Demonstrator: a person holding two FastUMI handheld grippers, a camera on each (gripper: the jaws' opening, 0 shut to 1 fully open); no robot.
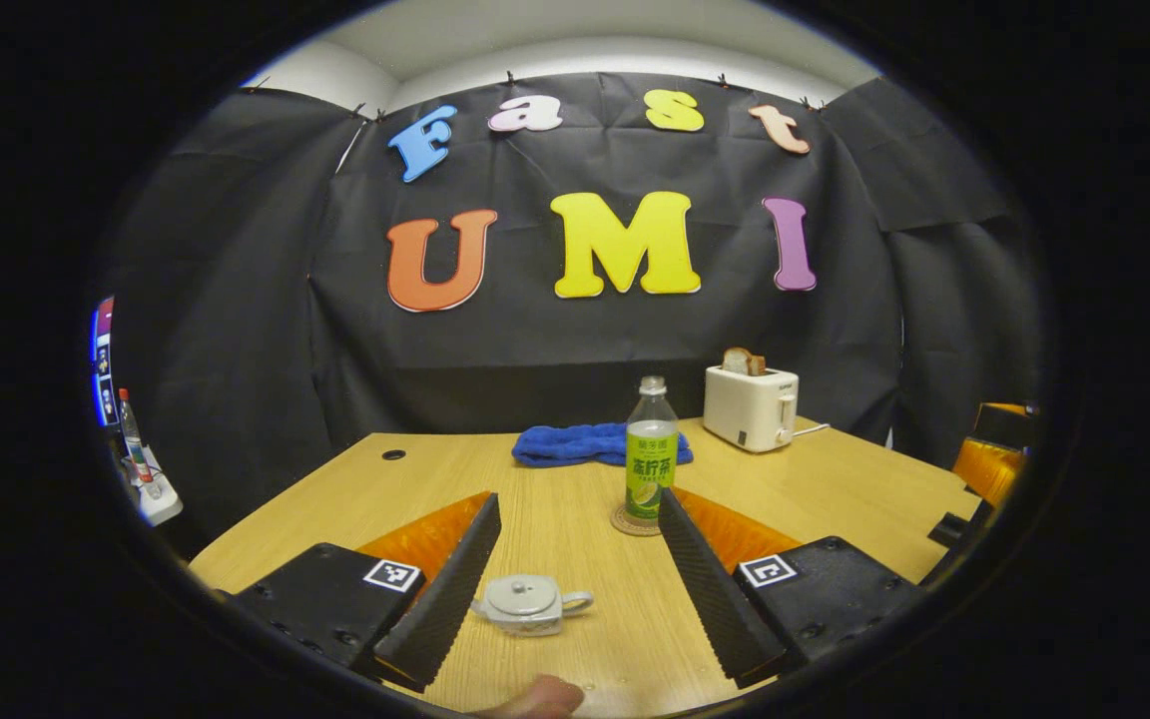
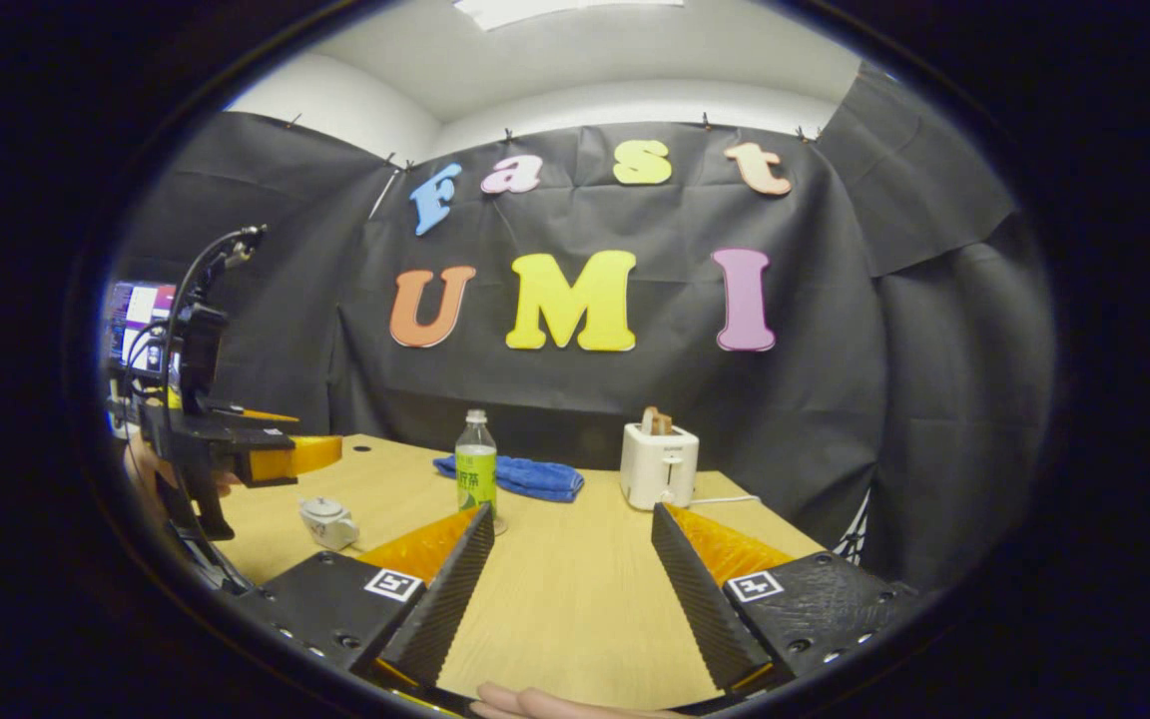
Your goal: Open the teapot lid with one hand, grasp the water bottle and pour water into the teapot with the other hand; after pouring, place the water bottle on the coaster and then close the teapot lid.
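A small grey teapot (image 1: 529, 603) with its lid on sits on the wooden table, low between the fingers of my left gripper (image 1: 575, 569), which is open above it. Farther back stands a water bottle (image 1: 651, 459) with a green label, upright on a round coaster (image 1: 627, 522). In the right gripper view my right gripper (image 2: 567, 569) is open over bare table. There the bottle (image 2: 475, 469) is ahead to the left, the teapot (image 2: 327, 522) farther left, and the left gripper (image 2: 310, 454) hovers above the teapot.
A blue towel (image 1: 585, 444) lies behind the bottle. A white toaster (image 1: 751, 404) with bread stands at the back right; it also shows in the right gripper view as the toaster (image 2: 658, 464). The wooden table (image 1: 835, 489) ends at the black cloth wall. A monitor (image 2: 141, 320) glows at far left.
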